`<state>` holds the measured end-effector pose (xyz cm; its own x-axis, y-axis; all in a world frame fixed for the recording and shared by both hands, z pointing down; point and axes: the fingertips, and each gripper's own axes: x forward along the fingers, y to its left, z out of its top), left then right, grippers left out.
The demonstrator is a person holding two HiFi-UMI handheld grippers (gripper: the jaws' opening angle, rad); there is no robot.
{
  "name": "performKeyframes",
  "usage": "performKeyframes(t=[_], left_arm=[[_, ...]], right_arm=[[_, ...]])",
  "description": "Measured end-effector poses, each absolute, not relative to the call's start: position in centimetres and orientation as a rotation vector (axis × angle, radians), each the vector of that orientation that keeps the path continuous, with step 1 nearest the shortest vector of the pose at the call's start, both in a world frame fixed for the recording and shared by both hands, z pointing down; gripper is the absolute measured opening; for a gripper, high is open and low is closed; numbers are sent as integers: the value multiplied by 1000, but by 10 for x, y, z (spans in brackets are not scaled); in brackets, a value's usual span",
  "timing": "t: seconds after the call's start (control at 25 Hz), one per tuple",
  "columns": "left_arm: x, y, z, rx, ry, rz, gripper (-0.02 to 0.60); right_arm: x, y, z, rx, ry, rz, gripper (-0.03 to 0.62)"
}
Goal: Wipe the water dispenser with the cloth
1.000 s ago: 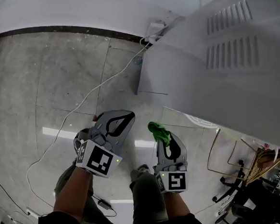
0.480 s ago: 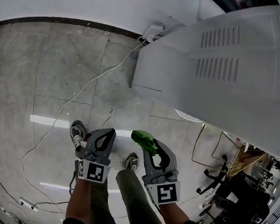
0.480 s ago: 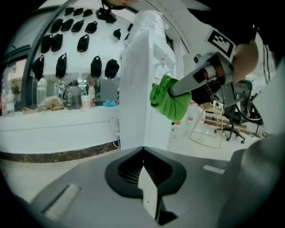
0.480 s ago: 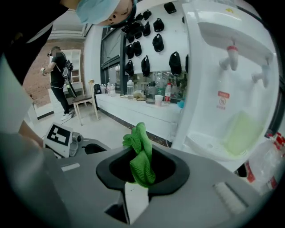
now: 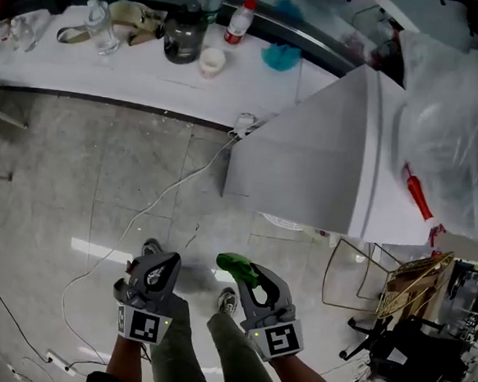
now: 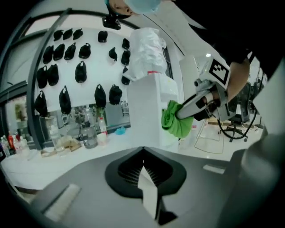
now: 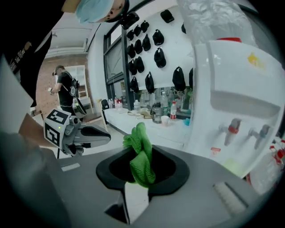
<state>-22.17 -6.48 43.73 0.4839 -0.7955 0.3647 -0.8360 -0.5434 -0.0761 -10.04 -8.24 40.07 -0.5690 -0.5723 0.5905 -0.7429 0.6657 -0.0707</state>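
Below, a pale tiled floor (image 5: pixel 67 181) fills most of the head view. A long white surface (image 5: pixel 108 73) runs along its far edge. The white water dispenser (image 5: pixel 307 167) stands at the right, just beside that surface, and the bottle (image 5: pixel 460 105) on top of it is wrapped in clear plastic.

Both tongs are held low over the floor, side by side and well apart from the dispenser. The left tongs (image 5: pixel 169 260) have their jaws pressed together with nothing between them. The right tongs (image 5: pixel 247 272) are closed on a bunched green cloth (image 5: pixel 235 265), which sticks out past the tips and touches nothing else. In the right gripper view the cloth (image 7: pixel 141 156) rises from between the jaws, with the dispenser's front beyond it at the right.

Two small taps (image 7: pixel 234 128) show on that front, one of them red.
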Motion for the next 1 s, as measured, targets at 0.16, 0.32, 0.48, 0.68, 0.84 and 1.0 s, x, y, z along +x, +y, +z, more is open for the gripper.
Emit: performKeyframes(t=[0.16,0.32,0.48,0.68,0.84,1.0], left_arm=[[-227,-78,360,2575,-1518,451,2],[-213,-74,287,2554,-1553,433,2],[-199,-71,227,2537,-1571,356,2],[-177,-65,169,2594,-1587,333,2],[-154,-51,137,2647,-1577,346,2],[-131,-32,115,2684,-1560,368,2]], right_arm=[[-114,-104,328,1028,-2458,335,94],[-108,-115,247,1053,-2524,253,94],[-98,-113,186,1060,-2583,159,94],[-72,-101,137,1063,-2620,110,94],[-39,-80,120,1078,-2610,103,94],[-7,-59,106,1116,-2603,98,94]])
